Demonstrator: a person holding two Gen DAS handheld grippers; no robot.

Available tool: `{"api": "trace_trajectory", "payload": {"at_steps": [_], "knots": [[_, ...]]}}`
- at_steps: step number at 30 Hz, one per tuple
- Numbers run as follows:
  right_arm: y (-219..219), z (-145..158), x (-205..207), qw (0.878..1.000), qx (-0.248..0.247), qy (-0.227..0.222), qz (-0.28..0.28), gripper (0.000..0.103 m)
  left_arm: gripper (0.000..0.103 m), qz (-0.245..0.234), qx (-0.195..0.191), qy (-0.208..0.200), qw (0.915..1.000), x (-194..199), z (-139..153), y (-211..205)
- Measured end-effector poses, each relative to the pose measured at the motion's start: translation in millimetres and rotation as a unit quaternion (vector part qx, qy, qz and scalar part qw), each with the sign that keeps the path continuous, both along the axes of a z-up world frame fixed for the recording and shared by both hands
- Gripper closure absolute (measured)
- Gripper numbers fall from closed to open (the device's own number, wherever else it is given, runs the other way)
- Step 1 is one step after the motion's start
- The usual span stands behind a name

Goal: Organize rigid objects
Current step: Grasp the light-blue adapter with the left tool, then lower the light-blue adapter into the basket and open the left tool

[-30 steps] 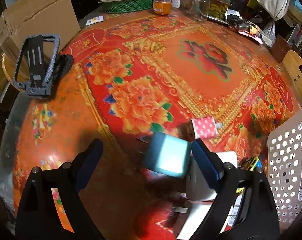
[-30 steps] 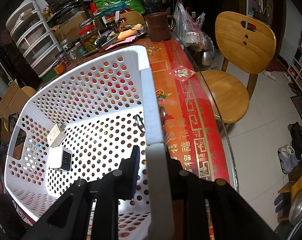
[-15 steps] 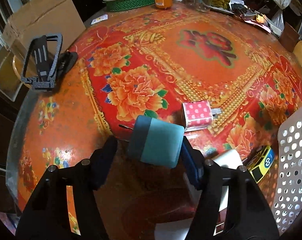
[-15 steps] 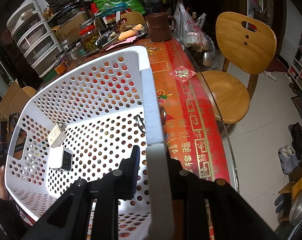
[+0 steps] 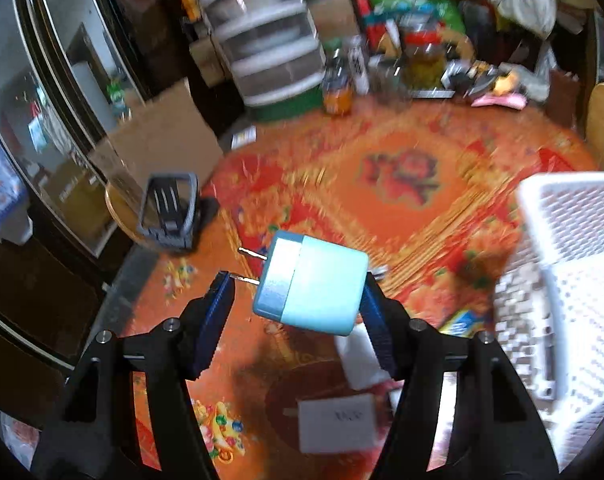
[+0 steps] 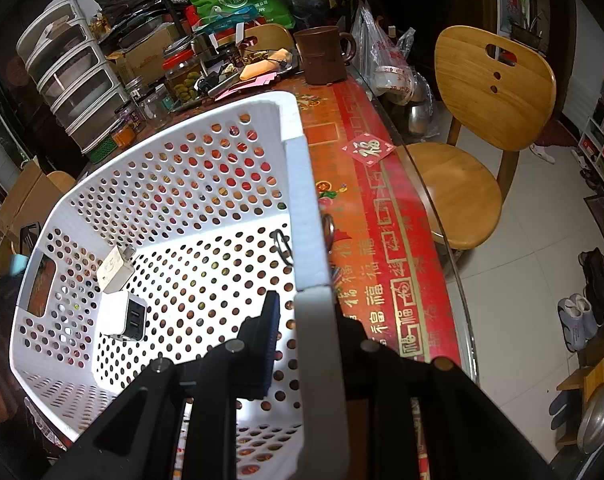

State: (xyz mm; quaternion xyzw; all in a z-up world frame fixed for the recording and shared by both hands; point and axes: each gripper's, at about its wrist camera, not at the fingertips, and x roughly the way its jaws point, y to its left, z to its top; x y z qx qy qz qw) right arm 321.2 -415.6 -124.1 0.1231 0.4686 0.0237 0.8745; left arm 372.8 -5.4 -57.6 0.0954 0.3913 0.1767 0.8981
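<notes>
Left gripper (image 5: 298, 300): clamped on a blue plug adapter (image 5: 311, 286), right pad on its rear face, left pad up by the metal prongs; a second ago jaws wide around it as it sat on the table

Blue plug adapter: now lifted clear of the red floral tablecloth (image 5: 401, 200), prongs pointing left; view blurred, so exact contact on the left side hard to read

Meaning for the task: pick-up done, carry apparently begun; drop into the basket likely next

Right gripper (image 6: 302, 344): closed nearly all the way on the near rim of the white perforated basket (image 6: 174, 184), one finger inside the wall, one outside; unchanged from a second ago, seemingly steadying it

Below the left gripper: a white adapter (image 5: 361, 360) and a white card (image 5: 337, 424) lying on the cloth, not yet collected; a yellow-blue item (image 5: 459, 320) just beside the basket wall

Basket contents: two white chargers (image 6: 122, 300) near the left end, touching or nearly so; a black ring (image 6: 282, 246) by the right wall

Basket position: right of the held adapter in the left wrist view, rim near and higher in frame than half a second ago

Farther off: dark phone stand (image 5: 170, 212) at the table's left edge; jars and stacked drawers (image 5: 270, 40) at the back, wooden chair (image 6: 485, 120) past the right edge

Risk: grip partly on the prongs, so possible tilt or slip on the way over
</notes>
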Motion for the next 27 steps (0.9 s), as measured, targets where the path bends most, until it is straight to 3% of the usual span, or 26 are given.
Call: {"api": "trace_trajectory", "payload": {"at_steps": [6, 10, 19, 27], "knots": [[0, 0, 0, 1.000, 0.000, 0.000, -0.001, 0.081, 0.042, -0.042, 0.008, -0.034, 0.9985, -28, 40, -64], [0, 0, 0, 1.000, 0.001, 0.000, -0.001, 0.081, 0.042, -0.074, 0.014, -0.032, 0.9966, -38, 47, -110], [-1, 0, 0, 1.000, 0.001, 0.001, 0.000, 0.081, 0.042, -0.129, 0.042, 0.000, 0.9908, -47, 27, -203], [-1, 0, 0, 1.000, 0.001, 0.001, 0.000, 0.081, 0.042, -0.144, 0.058, 0.037, 0.9871, -40, -3, -242]]}}
